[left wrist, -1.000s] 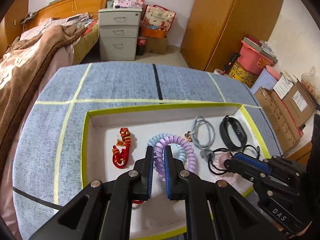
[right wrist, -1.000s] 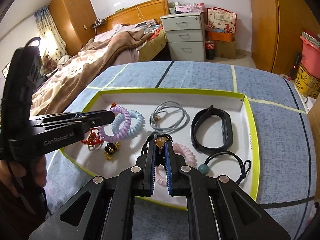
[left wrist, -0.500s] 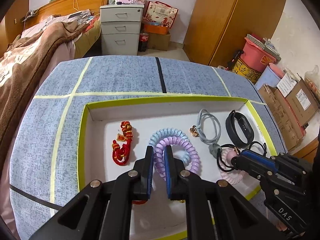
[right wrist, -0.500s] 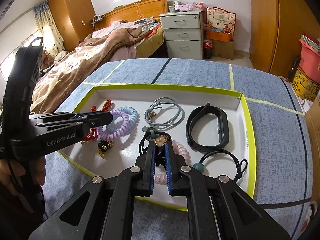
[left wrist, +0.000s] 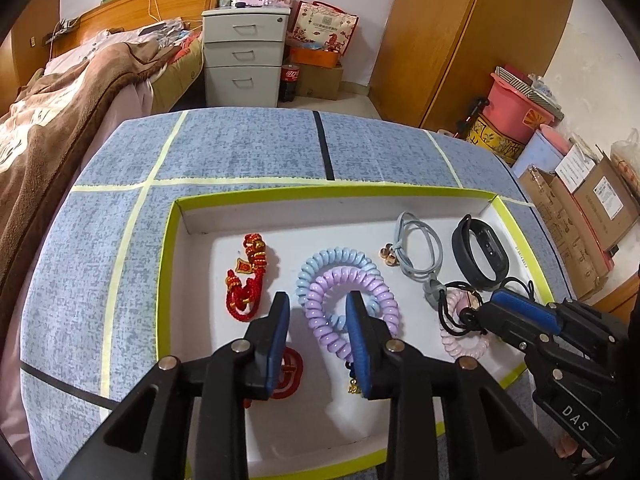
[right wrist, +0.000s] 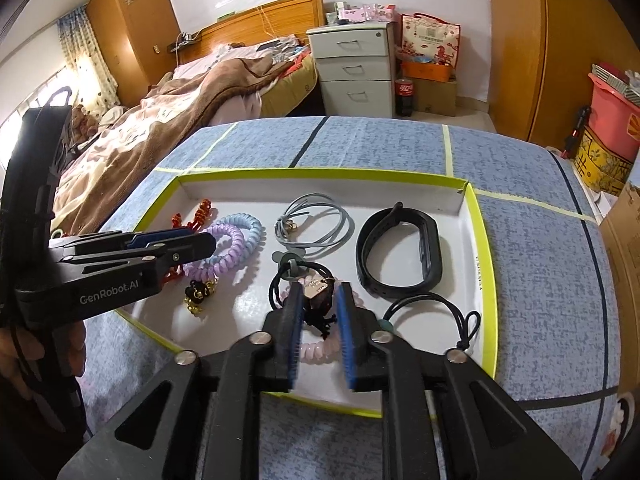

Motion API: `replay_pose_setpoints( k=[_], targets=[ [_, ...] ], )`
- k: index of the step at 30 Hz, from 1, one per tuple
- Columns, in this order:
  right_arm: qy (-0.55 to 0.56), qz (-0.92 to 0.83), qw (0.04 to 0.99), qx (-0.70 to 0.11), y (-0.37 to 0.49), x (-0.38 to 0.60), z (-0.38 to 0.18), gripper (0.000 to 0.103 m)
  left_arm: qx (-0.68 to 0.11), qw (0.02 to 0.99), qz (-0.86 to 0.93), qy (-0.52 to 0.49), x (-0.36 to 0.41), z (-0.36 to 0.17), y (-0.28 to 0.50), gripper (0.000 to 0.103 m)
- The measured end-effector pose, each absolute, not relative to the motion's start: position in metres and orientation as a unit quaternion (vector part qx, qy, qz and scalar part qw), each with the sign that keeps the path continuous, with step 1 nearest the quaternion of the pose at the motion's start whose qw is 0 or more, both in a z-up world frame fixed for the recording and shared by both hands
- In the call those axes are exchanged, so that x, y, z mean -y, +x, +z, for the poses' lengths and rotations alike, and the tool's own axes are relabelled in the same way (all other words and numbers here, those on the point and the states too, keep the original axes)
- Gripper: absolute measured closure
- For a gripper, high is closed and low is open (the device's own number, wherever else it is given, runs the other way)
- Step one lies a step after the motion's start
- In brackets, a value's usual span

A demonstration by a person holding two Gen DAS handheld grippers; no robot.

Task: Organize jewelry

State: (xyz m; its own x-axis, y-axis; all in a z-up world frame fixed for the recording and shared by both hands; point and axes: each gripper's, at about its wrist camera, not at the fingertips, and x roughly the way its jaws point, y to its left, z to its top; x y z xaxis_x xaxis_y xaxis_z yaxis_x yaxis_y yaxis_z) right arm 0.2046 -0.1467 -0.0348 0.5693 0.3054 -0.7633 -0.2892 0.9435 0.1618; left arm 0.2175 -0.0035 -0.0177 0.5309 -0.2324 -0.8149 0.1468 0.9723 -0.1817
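Observation:
A white tray with a lime rim (left wrist: 168, 240) (right wrist: 480, 240) lies on the blue table and holds the jewelry. My left gripper (left wrist: 318, 312) is open, its jaws on either side of the near part of a purple coil band (left wrist: 352, 284) (right wrist: 224, 256) that overlaps a light blue coil band (left wrist: 336, 258) (right wrist: 250, 226). My right gripper (right wrist: 318, 308) (left wrist: 492, 308) is open around a black cord with a tag and dark charm (right wrist: 316, 292), which lies on a pink coil band (right wrist: 316, 350) (left wrist: 464, 344).
In the tray also lie a red knotted charm (left wrist: 248, 280), a grey cord loop (right wrist: 316, 220), a black wristband (right wrist: 400, 252), a black cord with a teal bead (right wrist: 440, 316) and a small black and gold charm (right wrist: 198, 294). A bed stands left, boxes right.
Both grippers have opened. The purple band and the black cord with the tag now lie in the tray between the jaws.

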Motion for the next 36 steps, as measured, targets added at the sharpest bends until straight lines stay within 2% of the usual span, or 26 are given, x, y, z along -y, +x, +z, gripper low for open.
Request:
replay_pose_setpoints(
  k=[1, 2, 10, 12, 15, 16, 36],
  targets=[
    [0.009, 0.167, 0.886, -0.432, 0.204, 0.147, -0.035, 0.067, -0.471, 0.874, -0.107, -0.044, 0.003, -0.017, 0.217, 0.07],
    [0.009, 0.167, 0.887, -0.431, 0.204, 0.148, -0.034, 0.065, -0.469, 0.875, -0.107, -0.044, 0.003, -0.016, 0.215, 0.068],
    [0.014, 0.159, 0.893, -0.42, 0.194, 0.153, -0.027, 0.064, -0.462, 0.881, -0.095, -0.047, -0.002, -0.008, 0.201, 0.059],
    [0.013, 0.151, 0.897, -0.416, 0.189, 0.153, -0.025, 0.064, -0.453, 0.886, -0.091, -0.05, -0.003, -0.004, 0.194, 0.054],
    [0.017, 0.146, 0.902, -0.406, 0.177, 0.155, -0.02, 0.058, -0.439, 0.893, -0.081, -0.05, -0.005, 0.002, 0.18, 0.05],
    [0.016, 0.143, 0.904, -0.403, 0.175, 0.156, -0.019, 0.056, -0.436, 0.896, -0.071, -0.049, -0.006, 0.003, 0.175, 0.05],
    [0.003, 0.116, 0.937, -0.33, 0.095, 0.143, -0.008, 0.056, -0.351, 0.936, 0.031, -0.025, -0.009, 0.012, 0.077, 0.05]
  ],
)
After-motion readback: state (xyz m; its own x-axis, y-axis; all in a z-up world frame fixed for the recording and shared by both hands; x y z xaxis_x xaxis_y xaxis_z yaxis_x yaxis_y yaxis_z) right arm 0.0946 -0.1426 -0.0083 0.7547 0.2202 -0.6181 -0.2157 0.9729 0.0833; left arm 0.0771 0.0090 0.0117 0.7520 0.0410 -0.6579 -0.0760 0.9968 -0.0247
